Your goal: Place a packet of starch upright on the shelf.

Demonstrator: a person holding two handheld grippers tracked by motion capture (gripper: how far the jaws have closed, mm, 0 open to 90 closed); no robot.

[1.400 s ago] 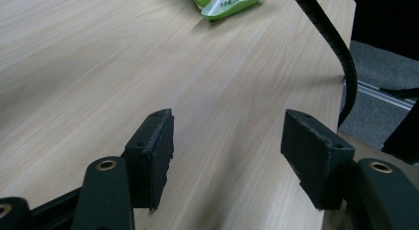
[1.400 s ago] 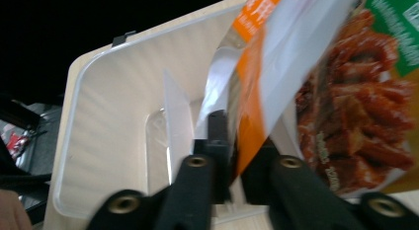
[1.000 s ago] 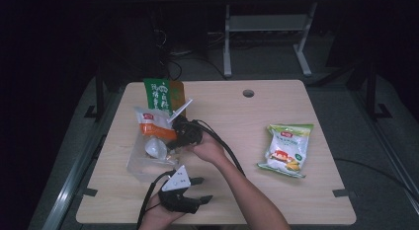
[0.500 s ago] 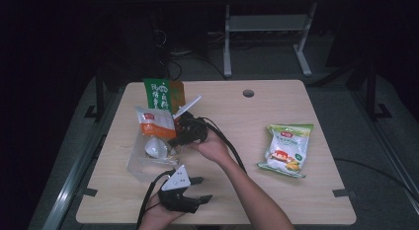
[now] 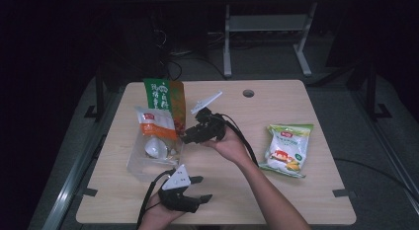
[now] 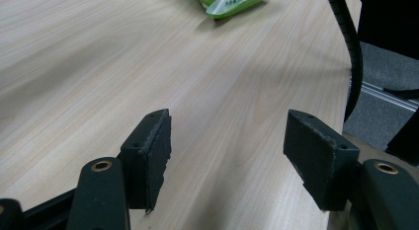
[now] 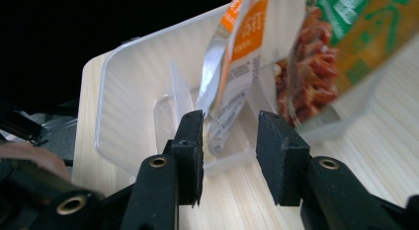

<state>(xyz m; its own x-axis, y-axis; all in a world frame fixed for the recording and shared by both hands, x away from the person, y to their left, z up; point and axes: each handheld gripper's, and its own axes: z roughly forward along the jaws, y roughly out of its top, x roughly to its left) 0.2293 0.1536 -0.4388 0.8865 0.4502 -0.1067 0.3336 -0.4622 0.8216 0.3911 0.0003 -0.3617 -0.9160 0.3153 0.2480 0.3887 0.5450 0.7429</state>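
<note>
A clear plastic bin (image 5: 141, 166) stands at the table's left. An orange-and-white snack bag (image 5: 157, 127) and a green-and-orange bag (image 5: 165, 97) stand upright in it. My right gripper (image 5: 189, 137) hovers just right of the bin and points at it. Its jaws have just been opening, and they stand apart with nothing gripped. In the right gripper view the right gripper (image 7: 230, 116) faces the bin's wall (image 7: 133, 92), with the orange bag (image 7: 237, 57) beyond its fingertips. My left gripper (image 5: 200, 187) rests open near the front edge; the left gripper (image 6: 227, 126) has bare tabletop between its pads.
A green snack bag (image 5: 286, 148) lies flat at the table's right, its edge also in the left gripper view (image 6: 232, 3). A round cable hole (image 5: 248, 93) is at the back. Black cables trail from both grippers. Dark floor and a metal stand lie beyond the table.
My right gripper has pulled back to the right and up from the bin, and its jaws have opened off the orange bag, which stays in the bin. The left gripper has not moved.
</note>
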